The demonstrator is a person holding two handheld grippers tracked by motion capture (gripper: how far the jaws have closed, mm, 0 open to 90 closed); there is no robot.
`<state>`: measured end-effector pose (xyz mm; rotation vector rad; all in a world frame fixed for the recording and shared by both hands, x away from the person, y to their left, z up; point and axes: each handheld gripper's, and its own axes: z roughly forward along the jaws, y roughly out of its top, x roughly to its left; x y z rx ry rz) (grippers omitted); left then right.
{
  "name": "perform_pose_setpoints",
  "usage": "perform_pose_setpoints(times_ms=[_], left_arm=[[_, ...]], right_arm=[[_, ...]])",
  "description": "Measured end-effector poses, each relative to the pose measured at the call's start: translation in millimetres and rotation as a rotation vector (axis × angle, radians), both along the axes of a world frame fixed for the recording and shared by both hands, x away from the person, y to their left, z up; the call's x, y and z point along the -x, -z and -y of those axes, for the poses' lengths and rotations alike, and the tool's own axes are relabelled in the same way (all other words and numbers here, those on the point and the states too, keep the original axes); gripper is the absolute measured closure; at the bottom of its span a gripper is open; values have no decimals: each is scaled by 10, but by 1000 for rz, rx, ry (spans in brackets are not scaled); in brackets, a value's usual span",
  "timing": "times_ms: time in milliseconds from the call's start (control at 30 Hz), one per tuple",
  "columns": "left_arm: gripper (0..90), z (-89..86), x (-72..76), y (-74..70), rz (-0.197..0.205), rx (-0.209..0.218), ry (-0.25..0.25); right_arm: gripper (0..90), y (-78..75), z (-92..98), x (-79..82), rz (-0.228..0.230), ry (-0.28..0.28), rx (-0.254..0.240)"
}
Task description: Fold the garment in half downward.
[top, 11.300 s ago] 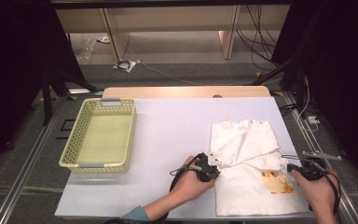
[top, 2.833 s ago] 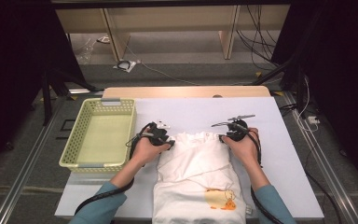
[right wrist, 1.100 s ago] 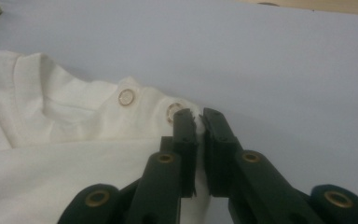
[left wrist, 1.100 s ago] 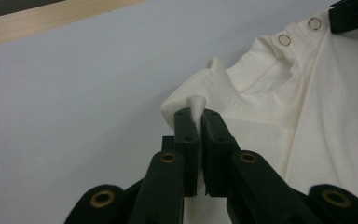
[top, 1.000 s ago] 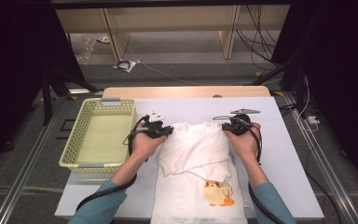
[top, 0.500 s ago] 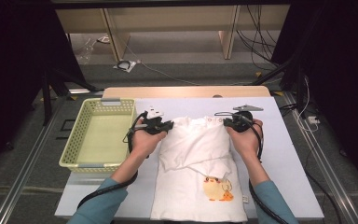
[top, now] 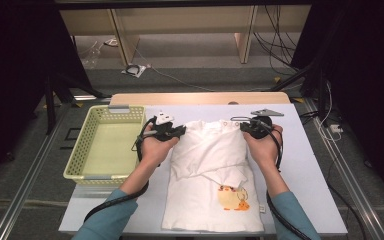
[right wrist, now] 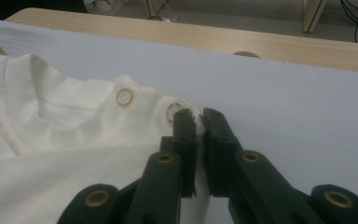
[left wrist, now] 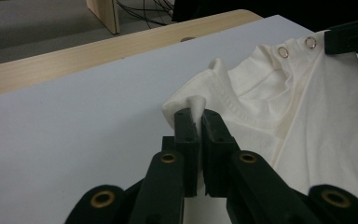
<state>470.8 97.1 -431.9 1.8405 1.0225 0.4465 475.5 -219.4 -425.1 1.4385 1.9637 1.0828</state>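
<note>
Across the middle of the high view, a white shirt (top: 215,180) ran its long axis from upper centre to the bottom edge.
Its top corners sat pinched by the left gripper (top: 179,131) and right gripper (top: 246,126). Left gripper view: jaws clamped on a fabric peak at centre. Right gripper view: jaws closed on the hem beside a snap (right wrist: 124,97), probably the shoulder.
</note>
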Motion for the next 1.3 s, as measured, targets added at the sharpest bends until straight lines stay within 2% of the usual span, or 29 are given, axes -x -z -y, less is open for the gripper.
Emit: perform_pose_setpoints(times_ms=[1033,1300], left_arm=[[858,-27,-84,-121,16,37,-29],[858,-22,-118,-168,22,47,-31]], right_arm=[[850,-122,-18,-48,52,19,10],[849,-136,-19,-83,53,28,8]])
